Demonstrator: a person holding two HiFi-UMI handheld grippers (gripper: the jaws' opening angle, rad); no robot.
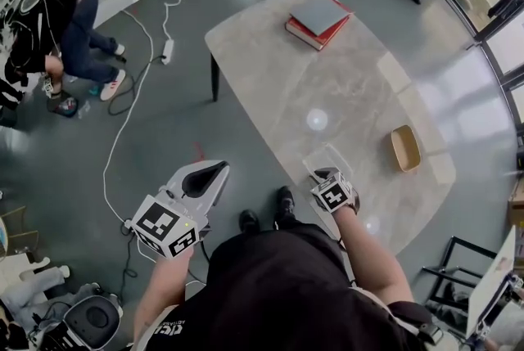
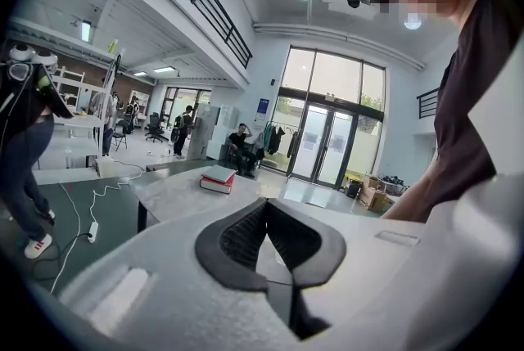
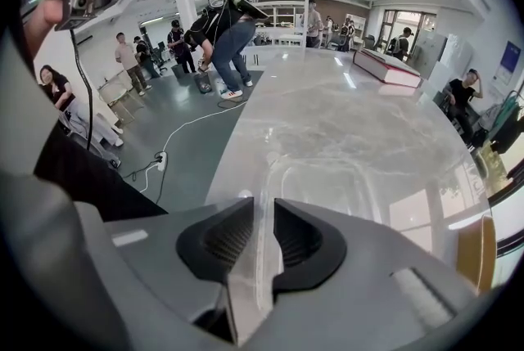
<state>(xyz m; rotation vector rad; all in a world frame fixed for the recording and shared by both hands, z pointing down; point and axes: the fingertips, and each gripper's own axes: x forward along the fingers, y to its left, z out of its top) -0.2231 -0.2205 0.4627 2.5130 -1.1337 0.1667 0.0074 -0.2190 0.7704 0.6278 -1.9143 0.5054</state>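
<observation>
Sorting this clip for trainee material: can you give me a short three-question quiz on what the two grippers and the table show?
1. True or false: the left gripper hangs over the floor, off the table.
2. What stands between the jaws of the right gripper? A) the wall of the clear container; B) a red book; C) nothing.
3. In a few words: what lies at the table's far end?

Key: 1 true. 2 A. 3 the stacked books, a grey one on a red one.
</observation>
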